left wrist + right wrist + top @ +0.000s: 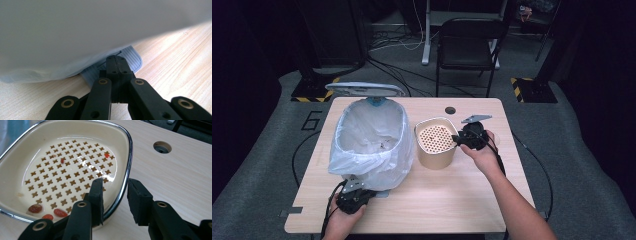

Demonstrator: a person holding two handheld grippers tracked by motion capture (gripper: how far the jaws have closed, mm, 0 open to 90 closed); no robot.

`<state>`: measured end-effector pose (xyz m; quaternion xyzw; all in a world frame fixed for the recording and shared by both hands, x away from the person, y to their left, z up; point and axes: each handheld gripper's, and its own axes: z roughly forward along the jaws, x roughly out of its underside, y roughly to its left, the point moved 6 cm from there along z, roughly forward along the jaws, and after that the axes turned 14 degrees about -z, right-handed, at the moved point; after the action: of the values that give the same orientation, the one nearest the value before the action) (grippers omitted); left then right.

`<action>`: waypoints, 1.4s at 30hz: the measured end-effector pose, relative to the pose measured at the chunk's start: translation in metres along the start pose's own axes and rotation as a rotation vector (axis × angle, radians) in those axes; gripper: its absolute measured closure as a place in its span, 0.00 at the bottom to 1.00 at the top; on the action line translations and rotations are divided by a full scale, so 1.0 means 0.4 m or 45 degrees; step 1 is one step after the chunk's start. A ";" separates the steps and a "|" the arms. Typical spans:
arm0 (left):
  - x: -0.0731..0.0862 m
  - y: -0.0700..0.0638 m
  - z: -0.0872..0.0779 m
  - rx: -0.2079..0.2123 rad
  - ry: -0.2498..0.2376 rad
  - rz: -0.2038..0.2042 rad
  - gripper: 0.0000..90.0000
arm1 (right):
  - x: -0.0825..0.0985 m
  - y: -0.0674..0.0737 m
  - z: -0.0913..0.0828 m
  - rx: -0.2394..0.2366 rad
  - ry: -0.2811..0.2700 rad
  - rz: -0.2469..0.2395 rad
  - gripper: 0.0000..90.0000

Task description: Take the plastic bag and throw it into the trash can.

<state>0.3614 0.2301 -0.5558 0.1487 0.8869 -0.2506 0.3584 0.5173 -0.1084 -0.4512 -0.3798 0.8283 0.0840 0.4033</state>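
Observation:
A cream container (435,159) with a chrome rim (130,152) stands mid-table and holds a perforated strainer plate (67,170). A few red scraps (58,212) lie on that plate. My right gripper (457,139) (115,192) straddles the rim at its right side, one jaw inside and one outside, and a gap still shows beside the rim. A bin (372,142) lined with a white bag stands to the left with its lid (364,89) raised. My left gripper (353,186) (116,60) is shut, its tips resting on the bin's grey ribbed pedal (133,60).
The wooden table (437,200) has a round cable hole (450,110) (162,147) behind the container. A black folding chair (469,45) stands beyond the far edge. Cables trail from both grippers off the table's sides.

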 end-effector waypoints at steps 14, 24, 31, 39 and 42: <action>0.000 0.000 0.000 -0.003 0.004 0.002 1.00 | 0.066 0.083 -0.087 -0.046 0.002 -0.068 0.72; 0.000 0.000 0.000 -0.003 0.004 0.002 1.00 | 0.106 0.120 -0.138 -0.088 0.004 -0.080 0.72; 0.000 0.000 -0.001 -0.005 0.004 0.002 1.00 | 0.129 0.134 -0.165 -0.104 -0.009 -0.065 0.72; 0.000 0.000 -0.001 -0.006 0.004 0.002 1.00 | 0.145 0.149 -0.185 -0.114 -0.011 -0.051 0.72; 0.000 -0.001 -0.001 -0.009 0.005 -0.001 1.00 | 0.148 0.152 -0.189 -0.111 -0.008 -0.056 0.71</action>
<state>0.3611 0.2301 -0.5557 0.1475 0.8886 -0.2475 0.3570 0.4063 -0.1330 -0.4546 -0.4147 0.8141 0.1124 0.3906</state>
